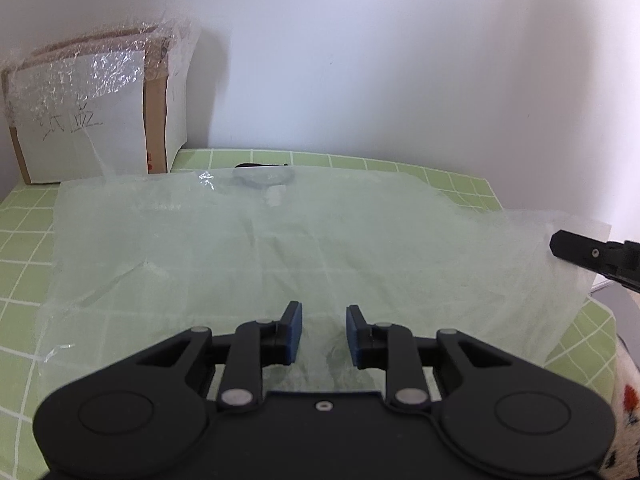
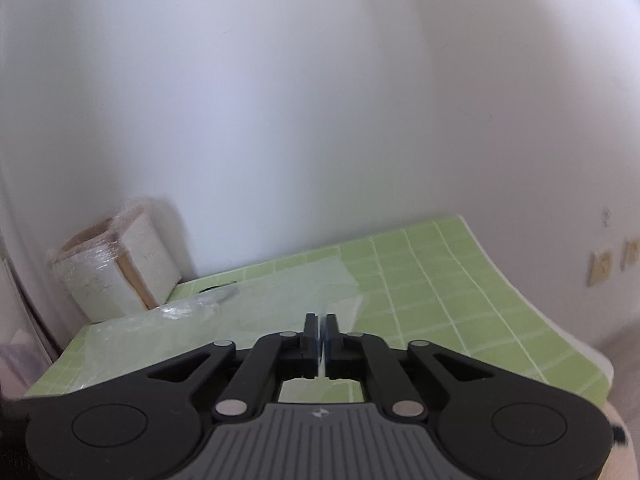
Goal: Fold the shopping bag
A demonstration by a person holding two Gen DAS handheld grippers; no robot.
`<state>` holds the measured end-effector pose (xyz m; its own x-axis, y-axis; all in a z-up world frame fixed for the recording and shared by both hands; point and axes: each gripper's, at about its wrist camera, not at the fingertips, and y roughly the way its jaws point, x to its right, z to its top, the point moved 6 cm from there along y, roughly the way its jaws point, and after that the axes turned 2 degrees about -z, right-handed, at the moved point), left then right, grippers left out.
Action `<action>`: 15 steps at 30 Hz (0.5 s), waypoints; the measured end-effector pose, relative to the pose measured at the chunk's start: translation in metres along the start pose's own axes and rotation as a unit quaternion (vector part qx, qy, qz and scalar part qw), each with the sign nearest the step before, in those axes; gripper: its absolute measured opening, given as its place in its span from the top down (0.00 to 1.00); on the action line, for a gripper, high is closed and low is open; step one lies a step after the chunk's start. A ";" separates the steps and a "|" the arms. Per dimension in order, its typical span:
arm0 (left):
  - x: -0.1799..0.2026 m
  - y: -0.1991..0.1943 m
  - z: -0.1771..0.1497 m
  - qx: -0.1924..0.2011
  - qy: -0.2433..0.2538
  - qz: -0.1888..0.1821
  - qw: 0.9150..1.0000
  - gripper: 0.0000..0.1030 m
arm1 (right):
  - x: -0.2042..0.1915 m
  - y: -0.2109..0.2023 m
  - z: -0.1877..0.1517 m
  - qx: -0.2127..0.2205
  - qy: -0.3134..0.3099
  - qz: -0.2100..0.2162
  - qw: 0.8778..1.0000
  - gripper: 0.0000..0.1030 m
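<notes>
the thin, see-through white plastic shopping bag (image 1: 280, 248) lies spread flat on the table with the green squared cloth (image 1: 24, 216); it covers most of the middle and its right end hangs past the right edge of the table; the right gripper (image 2: 321, 326) has its jaws pressed shut on that right end, with a thin strip of plastic showing between them; the left gripper (image 1: 322, 330) hovers low over the near edge of the bag with its jaws open wide and nothing in them; a brown cardboard box wrapped in clear film (image 1: 92, 108) stands at the far left corner; to fold well, i think the left jaws should come down and pinch the near edge; then the right end can be carried over to the left end, slowly, so the edges line up and the thin plastic does not bunch or slide.
</notes>
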<state>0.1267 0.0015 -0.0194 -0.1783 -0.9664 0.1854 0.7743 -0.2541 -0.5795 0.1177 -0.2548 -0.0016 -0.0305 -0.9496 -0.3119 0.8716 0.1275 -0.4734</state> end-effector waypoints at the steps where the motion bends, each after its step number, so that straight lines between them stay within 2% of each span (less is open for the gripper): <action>1: 0.000 -0.001 0.000 0.000 -0.002 -0.001 1.000 0.76 | 0.006 0.002 -0.002 -0.010 0.015 -0.006 1.000 0.87; 2: -0.001 -0.001 -0.001 0.000 -0.004 -0.002 1.000 0.76 | 0.012 0.004 -0.006 -0.020 0.030 -0.014 0.999 0.82; 5: -0.002 -0.002 -0.001 0.000 -0.011 -0.006 1.000 0.76 | 0.026 0.006 -0.016 -0.044 0.064 -0.026 0.997 0.76; 8: -0.002 -0.002 0.000 0.001 -0.011 -0.008 1.000 0.76 | 0.037 0.006 -0.022 -0.054 0.092 -0.036 0.994 0.73; 11: -0.002 0.000 0.000 0.002 -0.009 -0.007 1.000 0.76 | 0.047 0.010 -0.024 -0.061 0.113 -0.048 0.991 0.64; 15: -0.002 0.000 0.000 0.002 -0.010 -0.008 1.000 0.76 | 0.059 0.015 -0.025 -0.068 0.155 -0.033 0.985 0.60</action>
<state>0.1272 0.0038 -0.0202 -0.1793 -0.9611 0.2100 0.7739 -0.2696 -0.5731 0.1167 -0.3015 -0.0479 -0.2506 -0.8270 -0.5032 0.7901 0.1257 -0.6000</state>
